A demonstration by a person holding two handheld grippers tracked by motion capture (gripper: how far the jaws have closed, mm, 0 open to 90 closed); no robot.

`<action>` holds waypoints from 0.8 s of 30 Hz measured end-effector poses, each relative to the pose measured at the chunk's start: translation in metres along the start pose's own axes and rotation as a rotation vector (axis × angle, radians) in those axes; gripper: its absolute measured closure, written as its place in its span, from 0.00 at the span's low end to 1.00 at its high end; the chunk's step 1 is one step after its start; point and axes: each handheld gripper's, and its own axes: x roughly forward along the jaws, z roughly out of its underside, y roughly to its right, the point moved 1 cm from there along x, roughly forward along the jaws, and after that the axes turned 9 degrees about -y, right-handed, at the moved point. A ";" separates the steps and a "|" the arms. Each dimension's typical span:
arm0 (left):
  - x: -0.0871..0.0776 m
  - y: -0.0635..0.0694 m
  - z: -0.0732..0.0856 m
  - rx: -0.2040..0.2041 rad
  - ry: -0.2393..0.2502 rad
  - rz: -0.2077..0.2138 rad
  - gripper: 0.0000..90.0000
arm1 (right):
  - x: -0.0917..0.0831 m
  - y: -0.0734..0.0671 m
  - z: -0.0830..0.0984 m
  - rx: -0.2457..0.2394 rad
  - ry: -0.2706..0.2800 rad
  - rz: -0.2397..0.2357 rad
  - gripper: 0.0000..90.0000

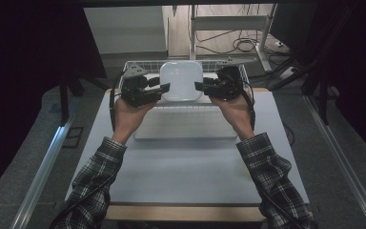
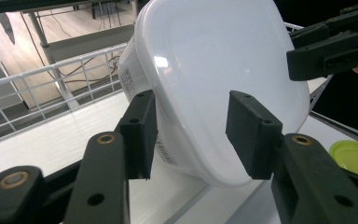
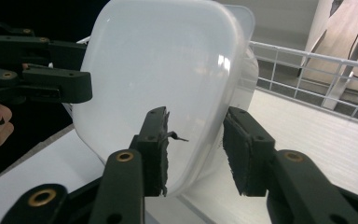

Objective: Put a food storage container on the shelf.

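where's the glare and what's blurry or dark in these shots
High view: dim and dark at both sides, white container slightly washed out. Left gripper view: small glare spot on the container, near jaws soft. Right gripper view: highlight on its rim, background wire basket sharp enough.

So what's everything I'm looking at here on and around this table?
Plastic container: one, translucent white, bottom facing the camera, between the two grippers at the table's far edge.
Wire basket: one, white, at the far edge behind the container.
Flat tray: one, white, on the table below the container.
Lid: one, green, low beside the left gripper's jaw.
Table: one, pale grey top.
Left gripper: one, black, jaws astride the container's edge with gaps showing.
Right gripper: one, black, likewise astride the opposite edge.
Sleeves: two, checked, entering from the bottom.
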 end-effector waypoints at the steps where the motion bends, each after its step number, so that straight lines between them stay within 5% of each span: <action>1: 0.001 -0.001 0.000 -0.003 0.002 0.001 0.58 | 0.001 0.000 0.000 -0.005 -0.002 0.005 0.65; 24: 0.012 -0.013 -0.004 -0.069 -0.005 0.007 0.46 | 0.013 0.004 -0.006 0.000 -0.011 0.014 0.54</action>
